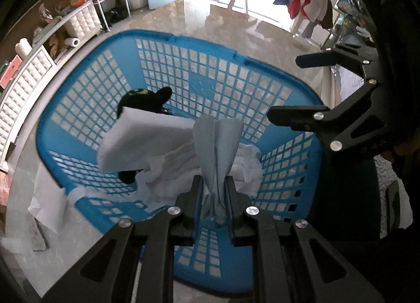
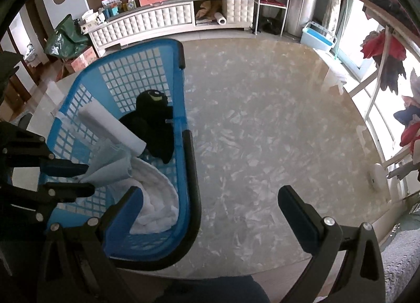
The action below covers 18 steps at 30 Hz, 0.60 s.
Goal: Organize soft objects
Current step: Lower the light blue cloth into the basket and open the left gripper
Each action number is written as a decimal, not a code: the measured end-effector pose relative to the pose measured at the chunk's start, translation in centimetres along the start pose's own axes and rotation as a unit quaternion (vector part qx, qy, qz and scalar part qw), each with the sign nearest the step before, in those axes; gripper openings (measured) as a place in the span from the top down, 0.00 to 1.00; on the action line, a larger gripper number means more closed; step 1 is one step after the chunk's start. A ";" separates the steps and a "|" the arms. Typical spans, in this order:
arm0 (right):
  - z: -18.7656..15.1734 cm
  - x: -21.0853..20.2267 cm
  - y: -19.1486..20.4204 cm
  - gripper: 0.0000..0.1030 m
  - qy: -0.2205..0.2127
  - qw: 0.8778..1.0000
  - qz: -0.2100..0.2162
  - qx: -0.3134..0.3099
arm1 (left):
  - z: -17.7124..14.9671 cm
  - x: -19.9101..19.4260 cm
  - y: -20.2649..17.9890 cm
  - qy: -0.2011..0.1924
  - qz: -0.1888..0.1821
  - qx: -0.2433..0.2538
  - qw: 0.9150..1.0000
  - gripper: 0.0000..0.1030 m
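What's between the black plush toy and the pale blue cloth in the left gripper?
A flat white folded piece sits between the black plush toy and the pale blue cloth clamped in the left gripper, all over the blue basket. Left wrist view shows it best.

1. My left wrist camera looks steeply down along its jaws, close above the blue basket [image 1: 183, 66], which fills most of the frame.
2. My right wrist camera sits beside that basket [image 2: 126, 74], also tilted down, facing mostly bare floor [image 2: 262, 132] and a far cabinet [image 2: 157, 19].
3. Both views share the basket, the black plush toy [image 1: 147, 98] inside it and the cabinet.
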State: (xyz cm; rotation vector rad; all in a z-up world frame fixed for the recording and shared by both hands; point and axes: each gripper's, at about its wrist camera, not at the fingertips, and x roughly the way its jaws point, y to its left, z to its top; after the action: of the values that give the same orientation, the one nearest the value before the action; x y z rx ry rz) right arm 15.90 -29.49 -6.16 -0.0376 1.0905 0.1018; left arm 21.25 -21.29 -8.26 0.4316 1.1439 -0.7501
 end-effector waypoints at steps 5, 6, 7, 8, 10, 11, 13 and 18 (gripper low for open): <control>-0.6 0.3 -0.3 0.00 0.014 1.000 -0.013 -0.005 | 0.0 0.9 0.2 0.013 -0.008 0.013 1.000 0.86; -0.6 0.2 -0.3 0.00 0.015 1.000 -0.013 -0.004 | 0.1 1.1 0.4 0.017 -0.007 0.016 1.000 0.86; -0.7 0.2 -0.4 0.00 0.018 1.000 -0.013 -0.003 | 0.0 1.4 0.4 0.022 -0.005 0.020 1.000 0.86; -0.9 0.3 -0.5 0.00 0.022 1.000 -0.010 -0.002 | 0.0 1.5 0.4 0.025 -0.003 0.023 0.999 0.86; -1.0 0.2 -0.7 0.00 0.024 1.000 -0.002 0.003 | 0.0 1.7 0.5 0.027 -0.004 0.024 0.999 0.86; -1.1 0.1 -0.7 0.00 0.024 1.000 0.001 0.004 | 0.1 1.7 0.5 0.026 -0.005 0.024 0.999 0.86; -1.2 0.0 -0.7 0.00 0.025 1.000 0.005 0.005 | 0.1 1.8 0.4 0.026 -0.007 0.024 0.999 0.86; -1.4 -0.2 -0.9 0.00 0.027 1.000 0.010 0.009 | 0.1 1.8 0.5 0.024 -0.007 0.023 0.999 0.83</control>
State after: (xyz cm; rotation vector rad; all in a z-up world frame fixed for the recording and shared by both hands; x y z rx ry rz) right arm 14.71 -30.54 -6.66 -0.0129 1.1458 0.1088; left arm 22.03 -21.61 -9.88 0.4826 1.1778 -0.7832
